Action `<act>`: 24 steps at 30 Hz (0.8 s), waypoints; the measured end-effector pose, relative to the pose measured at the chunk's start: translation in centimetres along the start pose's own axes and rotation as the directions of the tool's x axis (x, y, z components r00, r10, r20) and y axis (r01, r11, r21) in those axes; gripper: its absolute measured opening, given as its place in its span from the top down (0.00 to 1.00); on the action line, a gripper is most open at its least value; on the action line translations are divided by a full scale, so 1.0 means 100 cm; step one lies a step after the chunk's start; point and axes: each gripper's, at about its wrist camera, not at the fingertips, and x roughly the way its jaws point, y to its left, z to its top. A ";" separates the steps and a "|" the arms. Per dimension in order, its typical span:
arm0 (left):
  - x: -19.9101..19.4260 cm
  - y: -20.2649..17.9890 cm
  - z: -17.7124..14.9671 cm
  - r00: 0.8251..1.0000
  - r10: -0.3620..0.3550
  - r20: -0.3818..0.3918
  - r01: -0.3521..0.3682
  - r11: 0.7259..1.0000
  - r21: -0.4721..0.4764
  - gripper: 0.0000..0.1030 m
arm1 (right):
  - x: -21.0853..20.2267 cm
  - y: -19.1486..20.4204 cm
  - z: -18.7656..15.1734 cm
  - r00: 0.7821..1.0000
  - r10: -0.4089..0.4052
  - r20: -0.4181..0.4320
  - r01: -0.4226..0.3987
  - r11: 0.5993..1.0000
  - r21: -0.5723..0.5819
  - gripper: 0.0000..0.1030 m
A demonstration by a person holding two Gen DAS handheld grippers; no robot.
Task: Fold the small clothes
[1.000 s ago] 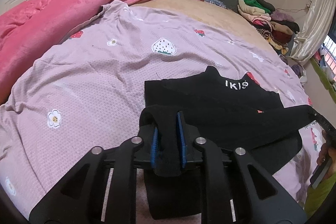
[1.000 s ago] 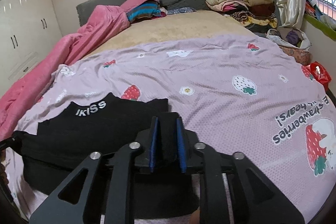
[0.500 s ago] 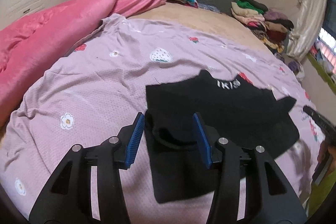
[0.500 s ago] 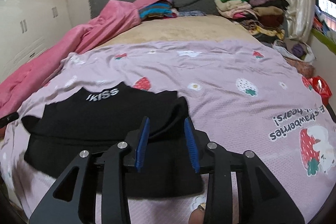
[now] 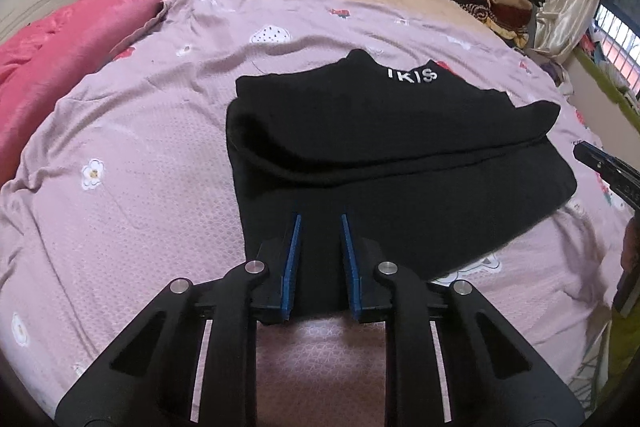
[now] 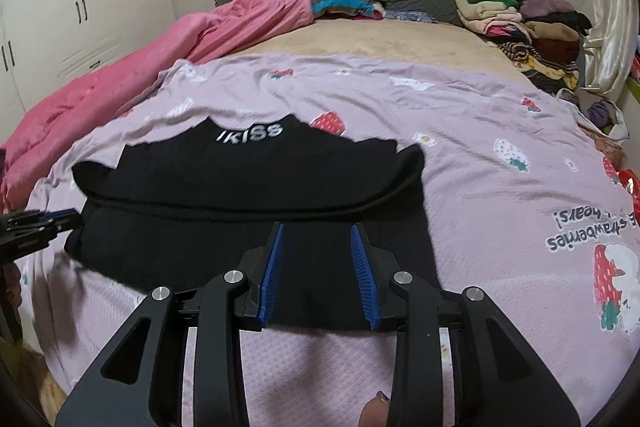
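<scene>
While the lilac bedspread (image 5: 132, 155) with its strawberry print covers the near half of the bed, the black top (image 6: 248, 187) lies flat on it, sleeves folded across its body. Over its near hem the left gripper (image 5: 319, 223) has jaws closing on nothing; the right gripper (image 6: 318, 233) stands parted, gripping nothing.

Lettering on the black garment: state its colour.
White lettering on the black garment, clearest in the right wrist view.

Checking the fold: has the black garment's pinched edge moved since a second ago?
Yes. The black garment's edge, then pinched by both grippers, now lies folded toward its white-lettered collar.
</scene>
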 end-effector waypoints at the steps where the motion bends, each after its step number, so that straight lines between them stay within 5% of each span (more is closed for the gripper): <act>1: 0.002 -0.001 0.000 1.000 0.014 0.004 -0.014 1.000 0.009 0.88 | 0.002 0.003 -0.003 1.000 0.002 -0.008 -0.003 1.000 -0.004 0.69; 12: 0.033 0.003 0.017 0.996 0.092 0.011 -0.092 0.995 0.031 0.88 | 0.066 -0.005 -0.011 0.988 -0.040 -0.146 0.041 0.999 0.005 0.69; 24: 0.061 0.018 0.057 0.993 0.111 0.036 -0.110 0.994 -0.017 0.88 | 0.109 -0.023 0.032 0.993 -0.010 -0.114 0.017 0.998 0.064 0.69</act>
